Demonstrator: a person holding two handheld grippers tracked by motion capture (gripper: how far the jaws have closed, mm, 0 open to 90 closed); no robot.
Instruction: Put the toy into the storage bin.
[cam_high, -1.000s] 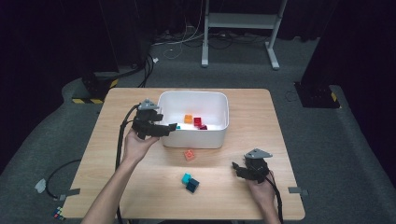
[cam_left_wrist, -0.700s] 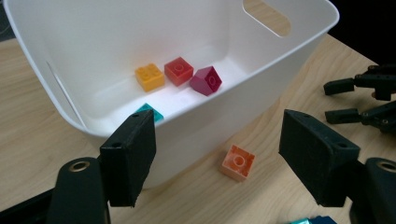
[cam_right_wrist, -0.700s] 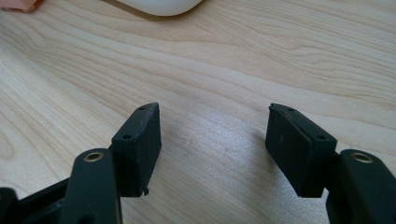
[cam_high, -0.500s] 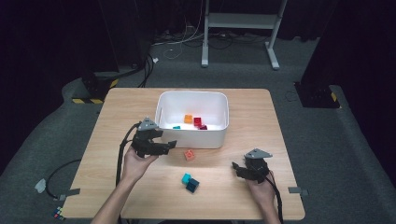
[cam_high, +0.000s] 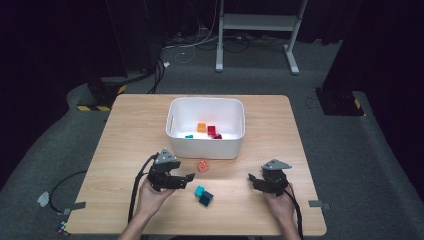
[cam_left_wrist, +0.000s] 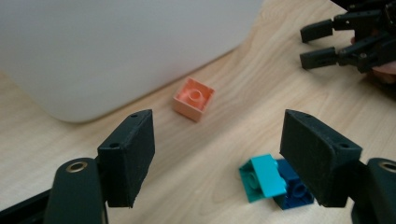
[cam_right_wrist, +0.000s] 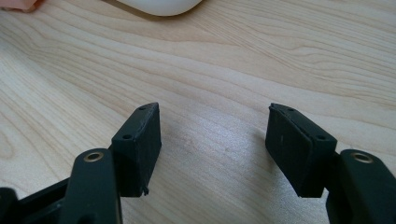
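Hovering low over wooden table (cam_high: 125, 130), left gripper (cam_high: 186, 179) gapes empty toward square orange brick (cam_left_wrist: 194, 98); right gripper (cam_high: 253, 181) open, idle.

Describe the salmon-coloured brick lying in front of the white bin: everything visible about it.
The salmon-coloured brick is a small square block with one round stud on top, smooth and plastic-looking. It lies flat and stud-up on the wooden table, turned corner-on in the left gripper view, just in front of the white bin but apart from its wall. Nothing touches it; the left gripper has open jaws short of it.
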